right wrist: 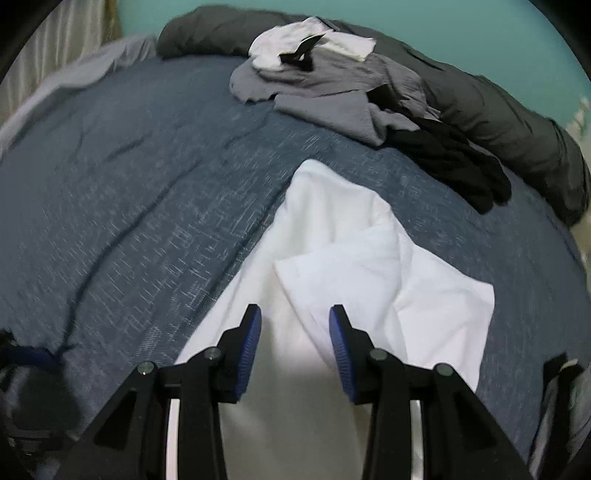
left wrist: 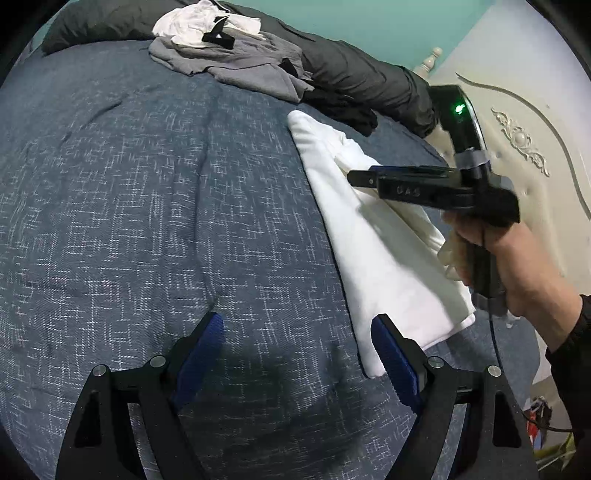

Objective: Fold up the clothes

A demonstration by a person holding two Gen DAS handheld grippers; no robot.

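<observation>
A: How far is the folding, in your opinion?

B: One piece looks partly done. The white garment (right wrist: 332, 266) lies flat on the blue bedspread (left wrist: 147, 203), at the right part of the bed, and it is already narrow, with one flap turned over the top of it. I judge it needs one more fold, maybe two.

A: And the rest of the clothes?

B: They are not touched, I think. At the far side of the bed there is a heap: a grey garment (left wrist: 240, 62) with a crumpled white garment (left wrist: 199, 22) on top, and a black garment (right wrist: 454, 162) just beside it. Behind them lies a dark duvet (left wrist: 369, 74).

A: What do the fingers do?

B: The left gripper (left wrist: 295, 350) has its fingers wide apart over the bare bedspread, and nothing is between them. The near corner of the white garment is just beside its right finger. The right gripper (right wrist: 295, 332) hovers above the white garment with its fingers partly apart; I see no cloth pinched there.

A: So most of the work is left?

B: Yes, I believe so.
</observation>
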